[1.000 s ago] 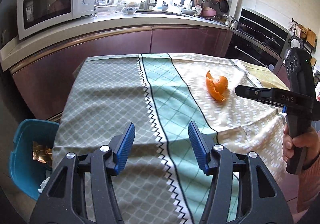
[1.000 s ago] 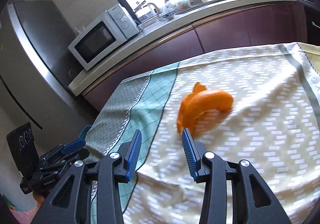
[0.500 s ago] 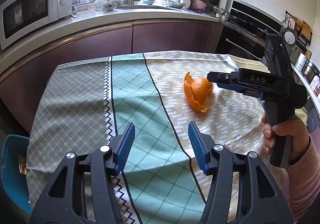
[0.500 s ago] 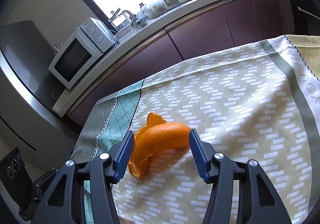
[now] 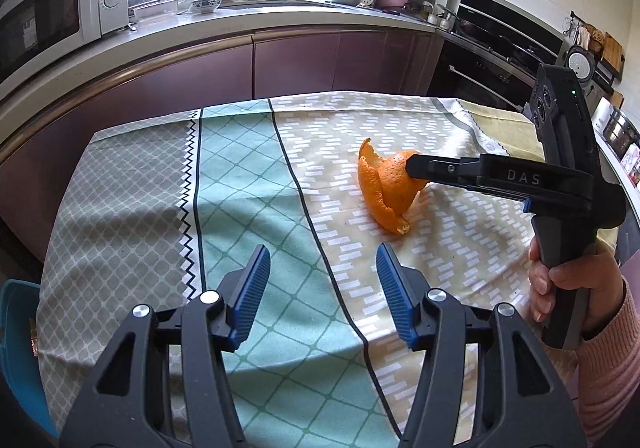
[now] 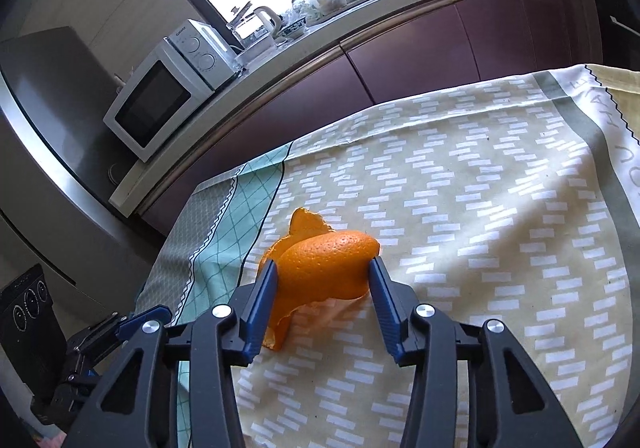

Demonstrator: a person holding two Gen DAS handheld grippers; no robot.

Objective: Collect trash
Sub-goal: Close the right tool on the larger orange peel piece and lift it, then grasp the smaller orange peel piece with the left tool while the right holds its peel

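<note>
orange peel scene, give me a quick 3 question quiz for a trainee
1. True or false: the orange peel lies on the tablecloth between the fingers of the right gripper.
2. Which gripper has nothing between its fingers? A) left gripper B) right gripper
3. Fill in: the microwave stands on the ______.

Key
1. True. The right gripper's jaws have just been closing, and both pads press on the peel.
2. A. Only tablecloth shows between its open fingers.
3. Counter, behind the table.
</note>
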